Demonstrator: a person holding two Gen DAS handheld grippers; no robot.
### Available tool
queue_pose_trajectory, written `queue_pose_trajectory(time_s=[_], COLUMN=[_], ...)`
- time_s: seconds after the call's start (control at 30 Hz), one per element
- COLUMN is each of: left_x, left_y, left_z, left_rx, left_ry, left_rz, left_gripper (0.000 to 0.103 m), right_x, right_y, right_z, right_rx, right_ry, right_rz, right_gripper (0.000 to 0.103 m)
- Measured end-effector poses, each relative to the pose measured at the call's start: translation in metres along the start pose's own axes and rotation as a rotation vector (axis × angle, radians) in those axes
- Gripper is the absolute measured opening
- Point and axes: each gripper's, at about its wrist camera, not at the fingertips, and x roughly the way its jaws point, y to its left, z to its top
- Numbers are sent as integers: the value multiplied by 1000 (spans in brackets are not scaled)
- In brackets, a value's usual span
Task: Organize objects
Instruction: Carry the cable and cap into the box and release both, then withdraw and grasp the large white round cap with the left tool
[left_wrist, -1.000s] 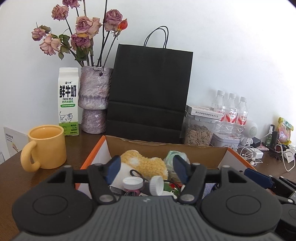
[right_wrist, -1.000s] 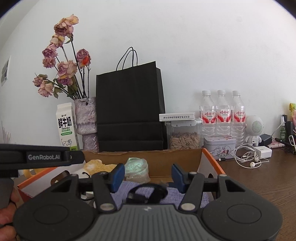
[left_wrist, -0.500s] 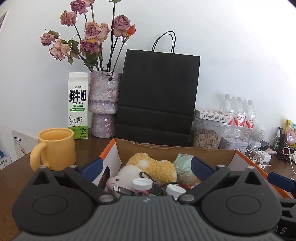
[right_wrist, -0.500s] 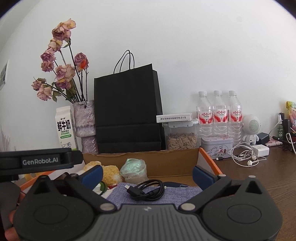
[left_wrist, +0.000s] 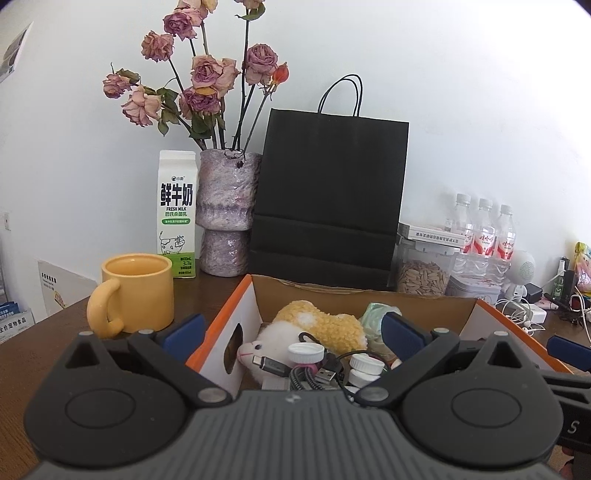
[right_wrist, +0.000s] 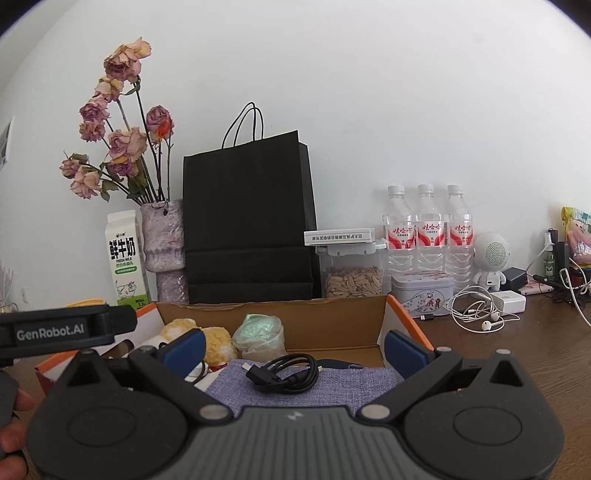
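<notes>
Both of our claws have spread since a second ago, when their blue pads stood close together. Now our left gripper stands wide with nothing between its fingers, low in the centre of its frame, one pad outside the orange-edged cardboard box and the other over its inside. Just past the pads, in the lower middle, we see white-capped bottles tangled with a USB cable, and behind them a yellow-and-white plush toy beside a pale green bundle. Our right gripper is equally wide and empty, low in its own frame; between its pads a coiled black cable lies on a purple-grey cloth in the same box. At the left of the left view a yellow mug stands beside the box, with a milk carton and a vase of dried roses behind it. A black paper bag stands behind the box at centre, and water bottles line the wall at right.
</notes>
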Motion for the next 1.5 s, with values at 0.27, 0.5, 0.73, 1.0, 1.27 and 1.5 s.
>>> queue_pose_trajectory(time_s=[0.27, 0.5, 0.73, 1.0, 1.27, 1.5], left_x=[-25, -47, -49, -32, -17, -15], left_y=[15, 23, 15, 6, -15, -21], left_z=[-9, -21, -36, -46, -51, -52], left_rx=[8, 17, 49, 61, 69, 50], left_ry=[17, 58, 179, 305, 378, 393], left_rz=[29, 21, -49, -51, -33, -56], left_gripper=[103, 103, 103, 103, 101, 40], right_x=[-21, -43, -68, -89, -81, -81], right_y=[0, -1, -2, -8, -14, -15], right_z=[-3, -7, -11, -17, -19, -19], right_rx=[-10, -9, 0, 33, 81, 99], right_ry=[-6, 5, 49, 120, 203, 222], right_rz=[-19, -29, -49, -95, -110, -99], right_gripper=[103, 103, 103, 103, 103, 103])
